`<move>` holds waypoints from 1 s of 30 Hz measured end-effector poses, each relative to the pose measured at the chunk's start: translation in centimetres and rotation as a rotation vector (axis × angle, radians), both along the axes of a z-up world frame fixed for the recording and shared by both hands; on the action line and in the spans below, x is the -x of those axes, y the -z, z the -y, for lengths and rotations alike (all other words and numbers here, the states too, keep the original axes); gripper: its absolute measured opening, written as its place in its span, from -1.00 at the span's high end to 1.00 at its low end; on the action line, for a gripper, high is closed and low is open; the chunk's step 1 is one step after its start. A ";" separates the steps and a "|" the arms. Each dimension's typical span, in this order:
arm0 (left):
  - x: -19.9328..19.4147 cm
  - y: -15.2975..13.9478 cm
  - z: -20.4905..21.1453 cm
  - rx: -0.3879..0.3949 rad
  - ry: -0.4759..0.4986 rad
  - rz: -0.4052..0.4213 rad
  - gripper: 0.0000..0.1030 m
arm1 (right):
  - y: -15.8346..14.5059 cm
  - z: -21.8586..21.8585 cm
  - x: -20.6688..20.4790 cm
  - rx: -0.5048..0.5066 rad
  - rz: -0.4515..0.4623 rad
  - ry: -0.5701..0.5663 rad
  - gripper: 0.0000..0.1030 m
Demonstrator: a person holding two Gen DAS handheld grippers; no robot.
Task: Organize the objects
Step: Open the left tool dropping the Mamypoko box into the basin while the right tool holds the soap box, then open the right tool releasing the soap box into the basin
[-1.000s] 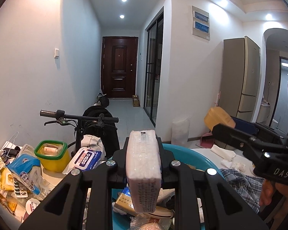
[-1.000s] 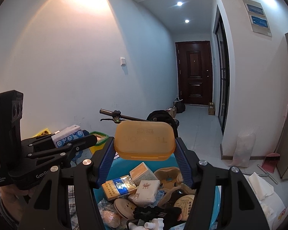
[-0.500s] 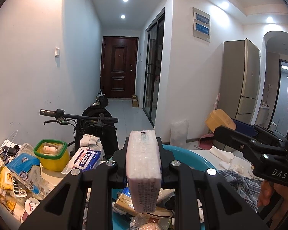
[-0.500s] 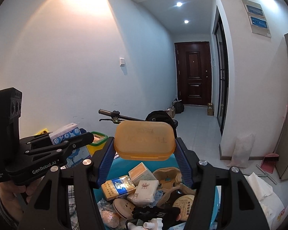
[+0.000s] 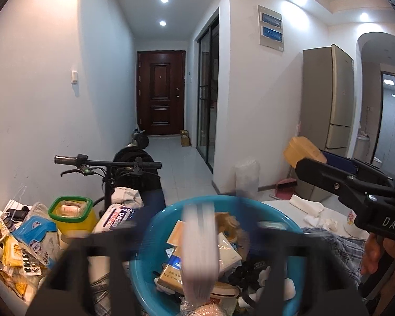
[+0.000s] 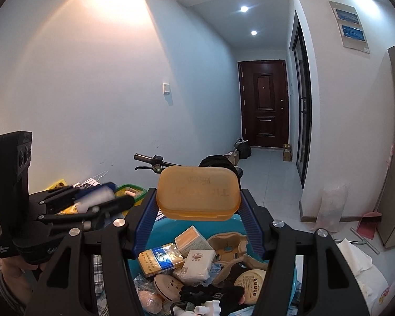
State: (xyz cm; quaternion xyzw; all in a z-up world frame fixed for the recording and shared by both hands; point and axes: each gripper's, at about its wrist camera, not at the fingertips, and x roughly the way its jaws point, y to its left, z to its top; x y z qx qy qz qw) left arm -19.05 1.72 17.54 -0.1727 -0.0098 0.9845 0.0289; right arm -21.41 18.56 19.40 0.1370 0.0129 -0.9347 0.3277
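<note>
One tissue pack (image 5: pixel 200 247), long axis upright, blurs above blue basin (image 5: pixel 155 226).

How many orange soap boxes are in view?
1: the orange soap box, gripped in the right claw above the blue basin. Others may lie buried in the clutter.

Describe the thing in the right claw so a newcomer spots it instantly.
Find the blue basin full of clutter at the bottom of the right wrist view. Just above its far rim, the right claw clamps an orange box: translucent, rounded corners, hinged lid, the only item held up off the pile.
</note>
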 end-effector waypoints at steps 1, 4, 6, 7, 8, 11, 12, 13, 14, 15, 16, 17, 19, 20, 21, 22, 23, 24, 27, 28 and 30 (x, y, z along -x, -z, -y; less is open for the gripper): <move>-0.3 -0.1 0.0 -0.002 -0.013 -0.031 -0.81 | 0.0 0.0 0.1 -0.001 0.001 0.001 -0.17; -0.6 -0.4 0.0 -0.005 -0.006 -0.052 -0.82 | 0.0 0.0 0.1 0.000 0.000 0.005 -0.17; -0.6 -0.4 0.4 -0.015 -0.008 -0.042 -0.83 | 0.0 0.0 0.1 -0.002 -0.001 0.005 -0.17; -0.5 -0.3 0.6 -0.023 -0.012 -0.035 -0.83 | 0.0 0.0 0.1 -0.003 -0.001 0.005 -0.17; -0.3 -0.4 0.9 -0.030 -0.015 -0.030 -0.83 | 0.1 -0.1 0.1 -0.003 -0.001 0.005 -0.17; -0.1 -0.5 1.6 -0.062 -0.017 -0.012 -0.83 | 0.0 0.0 0.0 -0.011 -0.002 0.004 -0.17; -0.2 -0.6 1.9 -0.073 -0.015 -0.011 -0.83 | 0.0 0.0 0.0 -0.014 -0.004 0.005 -0.17; -0.3 -0.7 1.9 -0.080 -0.013 -0.012 -0.83 | 0.0 0.0 0.0 -0.017 -0.005 0.007 -0.17; -0.4 -0.7 2.0 -0.084 -0.013 -0.014 -0.83 | -0.1 0.0 -0.1 -0.018 -0.004 0.008 -0.17; -0.5 -0.8 2.1 -0.089 -0.016 -0.018 -0.83 | -0.1 0.1 -0.1 -0.017 -0.004 0.007 -0.17; -0.4 -1.0 2.2 -0.093 -0.019 -0.019 -0.83 | -0.1 0.0 -0.1 -0.016 -0.004 0.007 -0.17; -0.4 -1.0 2.3 -0.098 -0.021 -0.020 -0.83 | -0.2 0.0 -0.1 -0.016 -0.005 0.010 -0.17; -0.5 -1.0 2.4 -0.103 -0.020 -0.016 -0.83 | -0.2 0.0 -0.2 -0.013 -0.005 0.011 -0.17; -0.5 -1.0 2.4 -0.104 -0.020 -0.015 -0.83 | -0.2 0.0 -0.2 -0.013 -0.006 0.011 -0.17; -0.5 -1.0 2.5 -0.106 -0.020 -0.014 -0.83 | -0.3 0.1 -0.2 -0.015 -0.006 0.013 -0.17; -0.5 -1.0 2.5 -0.107 -0.018 -0.014 -0.83 | -0.2 0.1 -0.2 -0.019 -0.004 0.013 -0.17; -0.6 -1.1 2.4 -0.107 -0.017 -0.014 -0.83 | -0.3 0.1 -0.2 -0.020 -0.003 0.014 -0.17; -0.6 -1.1 2.4 -0.105 -0.016 -0.013 -0.83 | -0.3 0.1 -0.1 -0.020 0.000 0.014 -0.17; -0.5 -1.0 2.1 -0.092 -0.012 -0.010 -0.83 | -0.3 0.2 -0.1 -0.021 0.003 0.016 -0.17; -0.5 -0.9 2.0 -0.086 -0.012 -0.010 -0.83 | -0.3 0.2 -0.1 -0.021 0.005 0.016 -0.17; -0.5 -0.9 1.9 -0.082 -0.010 -0.010 -0.83 | -0.3 0.2 -0.1 -0.023 0.006 0.018 -0.17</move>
